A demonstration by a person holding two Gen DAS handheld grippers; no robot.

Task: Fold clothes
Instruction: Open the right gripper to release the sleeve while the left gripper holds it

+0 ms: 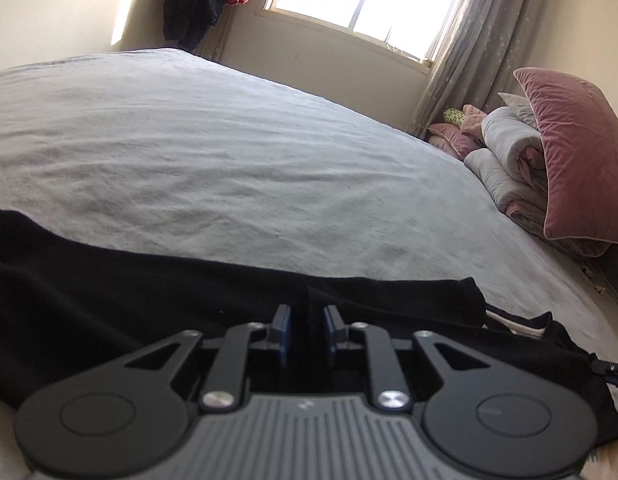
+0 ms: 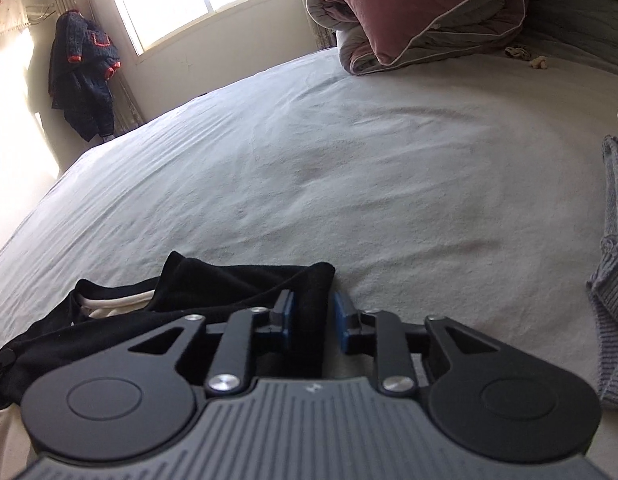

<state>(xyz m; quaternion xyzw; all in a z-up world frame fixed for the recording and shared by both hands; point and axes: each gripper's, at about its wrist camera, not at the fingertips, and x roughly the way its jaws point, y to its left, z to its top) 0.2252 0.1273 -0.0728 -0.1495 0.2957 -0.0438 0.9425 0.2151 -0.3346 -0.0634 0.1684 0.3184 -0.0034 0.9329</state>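
black garment (image 1: 149,320) is laid along the near edge of the bed (image 1: 229,160) | left gripper (image 1: 307,332) is pinched on a raised fold | right gripper (image 2: 313,320) is pinched on the corner (image 2: 309,280) | edge seemingly held at two points for an even fold

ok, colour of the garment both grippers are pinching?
Black garment, with a cream inner layer showing at its edge; clearest in the right wrist view.
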